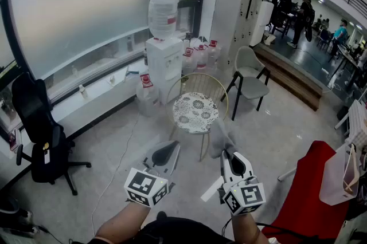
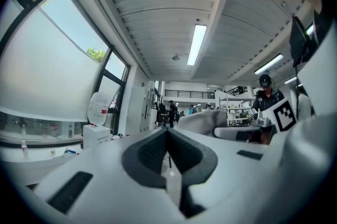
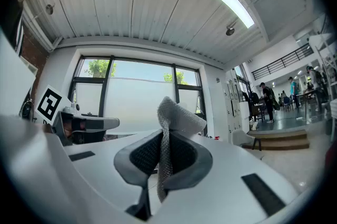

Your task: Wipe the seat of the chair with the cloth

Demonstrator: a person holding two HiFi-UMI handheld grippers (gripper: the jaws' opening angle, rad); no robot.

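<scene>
Pinching the grey cloth (image 3: 176,115) between its closed jaws, the right gripper (image 3: 164,139) held it so that one fold stood up above the pads and a narrow strip ran down between them. In the head view the cloth (image 1: 222,137) hung at the tip of the right gripper (image 1: 228,156). Its upper edge overlapped the right side of the chair (image 1: 198,83), though whether the two touched could not be told. The chair had a thin gold wire frame and a round seat (image 1: 196,113) with a white-and-dark pattern, and it stood on the pale glossy floor (image 1: 275,134) just ahead of both grippers.

The left gripper (image 1: 166,152) hovered beside the right one, short of the chair's front legs. In its own view the left gripper (image 2: 168,136) had its jaws pressed together with nothing between them.

Close behind the chair stood a white water dispenser (image 1: 164,62) topped with a large clear bottle (image 1: 163,14), and a cluster of water jugs (image 1: 199,56) with red labels sat next to it. A thin cable (image 1: 127,140) trailed across the floor to the left of the chair. A grey chair (image 1: 250,74) with black legs stood behind and to the right, near a low wooden step (image 1: 292,81). A black office chair (image 1: 40,128) stood well apart at the far left under the frosted window (image 1: 80,14). A red object (image 1: 307,191) filled the lower right corner near the right gripper. Some people (image 1: 303,14) stood in the far room beyond the step.
</scene>
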